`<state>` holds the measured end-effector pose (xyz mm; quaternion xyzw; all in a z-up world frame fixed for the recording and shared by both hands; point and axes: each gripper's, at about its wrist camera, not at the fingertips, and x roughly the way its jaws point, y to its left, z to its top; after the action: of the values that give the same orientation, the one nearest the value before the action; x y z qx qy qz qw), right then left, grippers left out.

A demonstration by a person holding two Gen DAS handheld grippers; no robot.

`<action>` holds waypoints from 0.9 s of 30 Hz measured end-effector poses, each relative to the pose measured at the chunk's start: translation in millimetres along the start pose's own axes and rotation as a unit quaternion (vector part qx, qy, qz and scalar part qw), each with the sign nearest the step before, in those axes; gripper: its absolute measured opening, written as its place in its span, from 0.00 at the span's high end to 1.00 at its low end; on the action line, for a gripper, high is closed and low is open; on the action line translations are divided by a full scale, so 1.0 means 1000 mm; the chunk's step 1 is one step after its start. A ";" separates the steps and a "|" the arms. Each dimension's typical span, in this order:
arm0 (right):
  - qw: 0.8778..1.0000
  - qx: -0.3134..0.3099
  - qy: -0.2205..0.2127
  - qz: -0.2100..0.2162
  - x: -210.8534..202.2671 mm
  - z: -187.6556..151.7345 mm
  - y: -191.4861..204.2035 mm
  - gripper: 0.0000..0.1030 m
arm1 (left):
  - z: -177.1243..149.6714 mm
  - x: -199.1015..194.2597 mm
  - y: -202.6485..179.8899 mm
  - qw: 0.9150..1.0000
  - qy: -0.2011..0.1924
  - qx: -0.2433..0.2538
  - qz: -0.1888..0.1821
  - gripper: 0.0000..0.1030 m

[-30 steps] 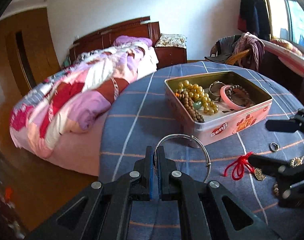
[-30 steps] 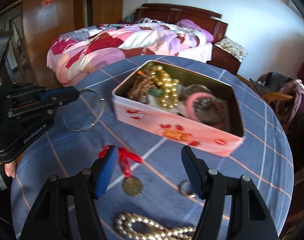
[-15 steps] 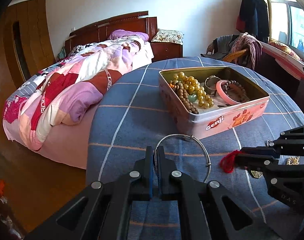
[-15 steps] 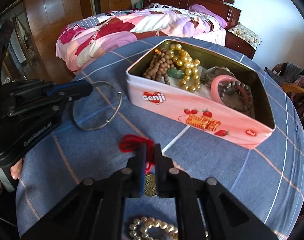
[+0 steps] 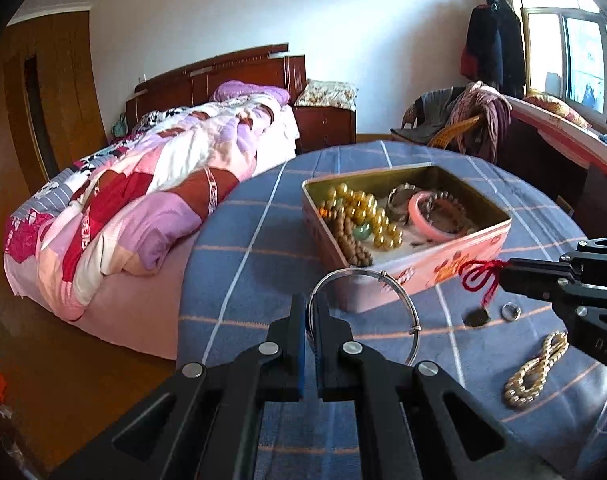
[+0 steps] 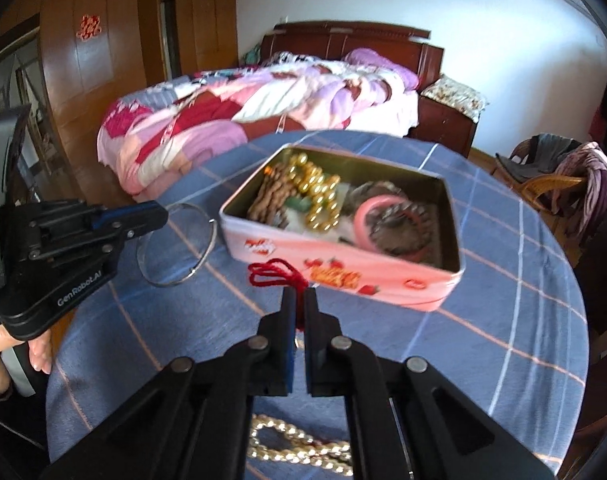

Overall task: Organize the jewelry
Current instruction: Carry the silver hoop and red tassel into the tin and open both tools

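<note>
A pink tin box [image 5: 431, 276] [image 6: 343, 268] holds bead bracelets and a pink bangle on a round table with a blue checked cloth [image 5: 243, 264]. My left gripper [image 5: 310, 304] is shut on a thin silver bangle [image 5: 413, 312], held above the cloth in front of the box; it also shows in the right wrist view [image 6: 201, 260]. My right gripper [image 6: 299, 296] is shut on a red cord [image 6: 273, 274] and lifts it before the box. A bronze pendant [image 5: 477, 317] hangs from the cord [image 5: 479, 276].
A small ring [image 5: 510, 311] and a gold bead bracelet [image 5: 535, 368] [image 6: 299, 450] lie on the cloth on the right. A bed [image 5: 143, 216] stands left of the table. A chair with clothes [image 5: 463, 120] stands behind it.
My right gripper closed on the red cord and lifted it, so the pendant now hangs. My left gripper raised the silver bangle and brought it closer to the box.
</note>
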<state>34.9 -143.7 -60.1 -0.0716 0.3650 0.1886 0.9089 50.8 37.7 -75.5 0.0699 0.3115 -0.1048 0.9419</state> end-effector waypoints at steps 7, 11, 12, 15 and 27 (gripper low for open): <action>0.999 0.007 -0.031 -0.014 -0.017 0.010 -0.013 0.95 | 0.021 -0.015 -0.010 0.999 -0.027 0.018 -0.014 0.98; 0.999 0.011 -0.044 -0.022 -0.023 0.018 -0.020 0.95 | 0.035 -0.018 -0.020 0.998 -0.038 0.033 -0.023 0.98; 0.999 0.012 -0.047 -0.024 -0.024 0.019 -0.022 0.95 | 0.038 -0.018 -0.021 0.998 -0.041 0.036 -0.023 0.98; 0.998 0.014 -0.055 -0.028 -0.027 0.024 -0.026 0.95 | 0.046 -0.018 -0.025 0.998 -0.047 0.043 -0.022 0.98; 0.996 0.017 -0.079 -0.043 -0.029 0.036 -0.037 0.95 | 0.073 -0.005 -0.035 0.996 -0.053 0.067 -0.013 0.98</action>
<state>52.9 -176.4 -14.2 -0.0566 0.2920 0.1481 0.9432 80.3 -9.7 -17.3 0.1227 0.2541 -0.1416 0.9489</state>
